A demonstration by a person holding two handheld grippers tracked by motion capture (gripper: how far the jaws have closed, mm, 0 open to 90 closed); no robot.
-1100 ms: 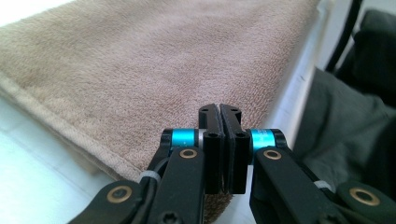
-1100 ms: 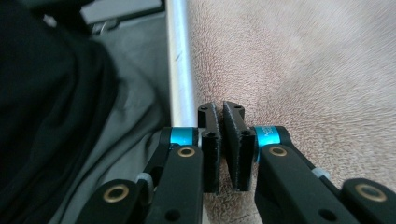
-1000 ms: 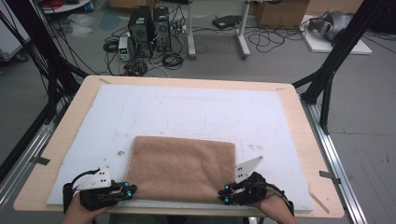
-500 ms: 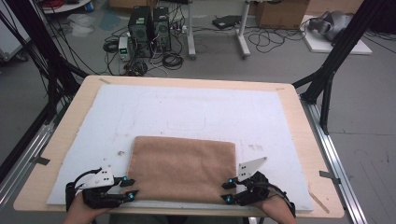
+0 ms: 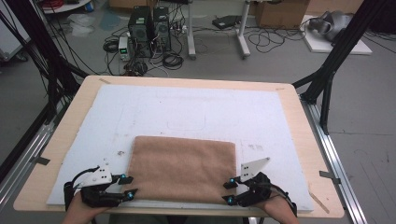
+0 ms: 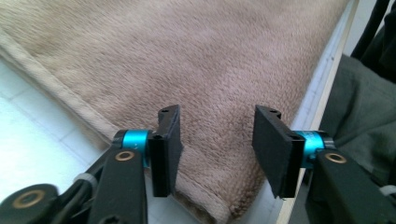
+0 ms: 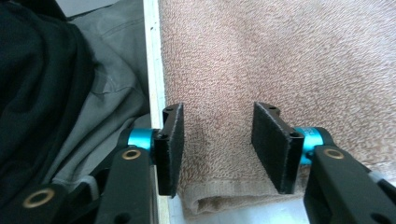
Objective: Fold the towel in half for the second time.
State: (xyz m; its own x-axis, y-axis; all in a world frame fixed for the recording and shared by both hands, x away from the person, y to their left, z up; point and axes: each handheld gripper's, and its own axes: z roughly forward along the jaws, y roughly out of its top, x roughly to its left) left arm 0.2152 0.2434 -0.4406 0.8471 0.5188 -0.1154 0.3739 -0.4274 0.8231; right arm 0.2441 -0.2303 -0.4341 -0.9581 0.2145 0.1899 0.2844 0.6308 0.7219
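A folded tan towel [image 5: 182,169], thick and fuzzy with a stitched hem, lies flat as a rectangle on a white foam board [image 5: 196,112] near the tabletop's [image 5: 299,107] near edge. The left gripper [image 5: 127,185] sits at the towel's near-left corner, jaws spread wide over the pile. The right gripper [image 5: 229,192] sits at the near-right corner, jaws likewise wide apart, gripping nothing.

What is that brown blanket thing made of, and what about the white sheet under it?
The brown towel looks like soft terry cloth: the gripper views show a fuzzy looped pile and a stitched hem along its edge. The white sheet under it looks like matte foam board or a similar stiff material, with a slightly grainy surface and faint marks; its exact material is hard to tell.
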